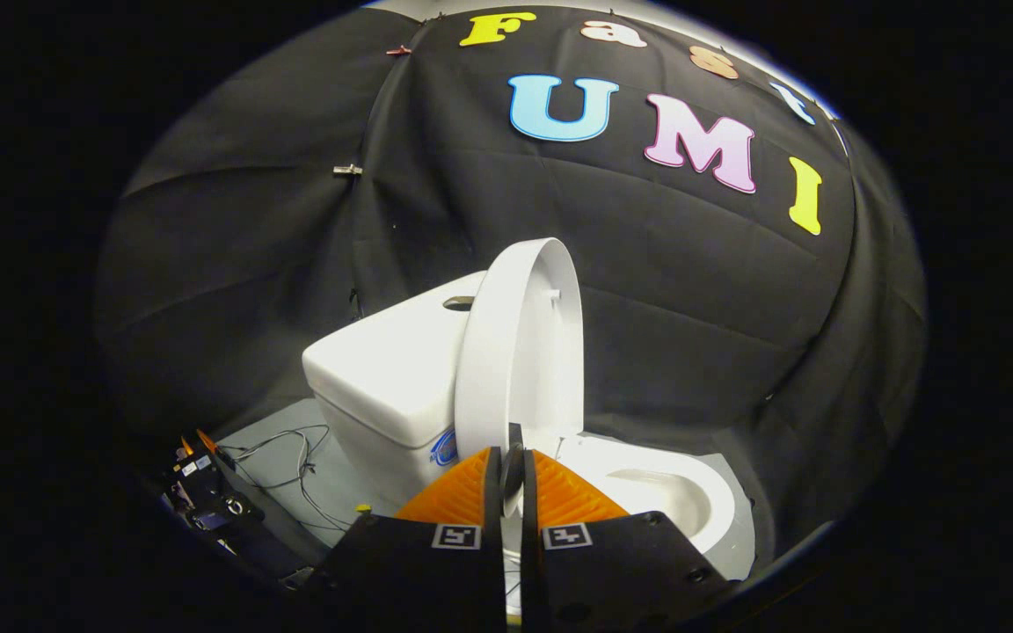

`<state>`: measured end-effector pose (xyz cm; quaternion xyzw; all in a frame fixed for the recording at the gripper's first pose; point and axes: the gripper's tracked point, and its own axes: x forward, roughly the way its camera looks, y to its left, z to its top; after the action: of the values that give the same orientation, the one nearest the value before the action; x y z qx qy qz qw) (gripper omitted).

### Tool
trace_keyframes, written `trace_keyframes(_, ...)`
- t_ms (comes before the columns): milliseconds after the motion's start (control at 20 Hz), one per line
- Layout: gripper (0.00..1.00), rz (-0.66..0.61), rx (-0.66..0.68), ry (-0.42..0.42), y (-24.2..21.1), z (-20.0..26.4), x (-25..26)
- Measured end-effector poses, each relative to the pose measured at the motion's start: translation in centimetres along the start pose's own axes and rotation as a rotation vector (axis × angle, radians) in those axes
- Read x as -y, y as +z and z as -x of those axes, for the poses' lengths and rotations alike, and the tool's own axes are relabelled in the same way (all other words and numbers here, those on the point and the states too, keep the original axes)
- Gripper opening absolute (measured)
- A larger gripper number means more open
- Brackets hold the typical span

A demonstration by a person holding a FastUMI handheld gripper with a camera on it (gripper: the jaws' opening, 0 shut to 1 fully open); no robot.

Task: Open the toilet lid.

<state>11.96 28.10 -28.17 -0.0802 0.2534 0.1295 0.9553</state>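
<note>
A white toilet stands in front of the black cloth wall. Its lid (pixel 520 352) is raised almost upright and turned edge-on towards me, leaning near the tank (pixel 383 369). The open seat and bowl (pixel 674 501) lie to the right of the fingers. My gripper (pixel 513 462) is shut on the lid's lower front rim, which runs down into the narrow gap between the two fingertips. A sliver of white shows between the fingers.
Thin cables (pixel 295 457) lie on the grey floor (pixel 269 440) left of the tank. A dark device with orange parts (pixel 207 501) sits at the floor's near left edge. The black cloth wall closes in behind and on both sides.
</note>
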Motion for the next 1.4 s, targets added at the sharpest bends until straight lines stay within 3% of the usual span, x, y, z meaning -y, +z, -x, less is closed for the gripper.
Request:
trace_keyframes(100,0.11,-0.020,-0.012,0.034,-0.2,-0.1,-0.5)
trace_keyframes(150,0.23,-0.031,-0.013,0.043,0.0,0.2,-0.4)
trace_keyframes(200,0.27,-0.043,-0.012,0.048,0.0,0.0,-0.5)
trace_keyframes(250,0.36,-0.050,-0.004,0.047,0.4,0.5,-0.4)
trace_keyframes(400,1.00,-0.060,0.036,0.062,2.1,1.8,0.0)
trace_keyframes(850,0.98,-0.094,0.208,0.035,8.4,8.4,4.1)
trace_keyframes(1400,0.97,-0.150,0.439,-0.136,15.2,21.1,14.1)
